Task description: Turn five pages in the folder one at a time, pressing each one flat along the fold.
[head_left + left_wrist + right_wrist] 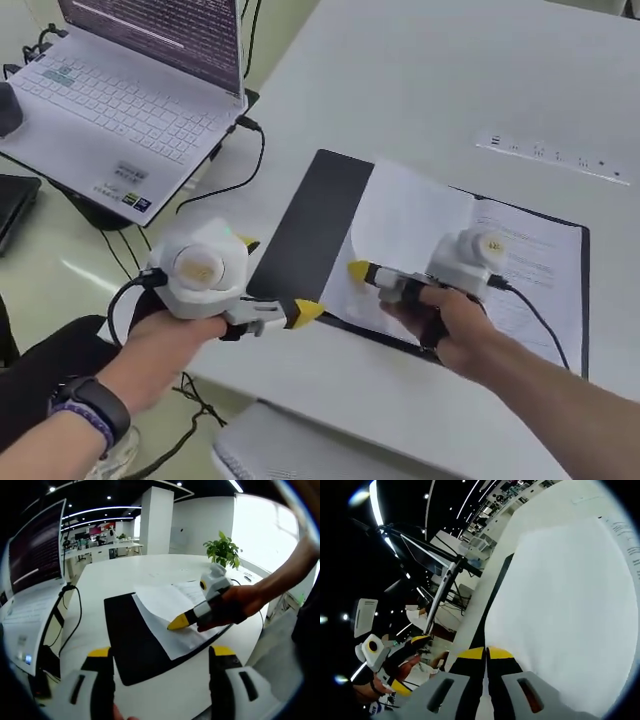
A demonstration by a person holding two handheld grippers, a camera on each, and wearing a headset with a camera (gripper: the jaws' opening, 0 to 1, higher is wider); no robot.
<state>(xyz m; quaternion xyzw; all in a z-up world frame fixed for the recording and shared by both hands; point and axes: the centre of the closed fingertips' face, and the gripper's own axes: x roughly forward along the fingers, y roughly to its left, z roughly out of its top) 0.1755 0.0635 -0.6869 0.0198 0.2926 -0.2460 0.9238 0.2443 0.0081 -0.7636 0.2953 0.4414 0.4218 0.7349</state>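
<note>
The black folder [312, 225] lies open on the white table, its left inner cover bare. A white page [405, 215] rises in a curve from the fold, over the printed right-hand sheet [545, 262]. My right gripper [358, 270] is shut on this page's lower edge; in the right gripper view its yellow tips [485, 654] meet with the page [560, 605] running off to the right. My left gripper [277, 278] hovers open at the folder's near left corner, off the paper. The left gripper view has its jaws wide apart around the folder [125, 635] and the right gripper [178, 623].
An open white laptop [110, 110] on a stand sits at the back left, with black cables [235, 180] trailing toward the folder. A white power strip [550, 155] lies at the back right. A grey closed device [290, 445] lies below the table's near edge.
</note>
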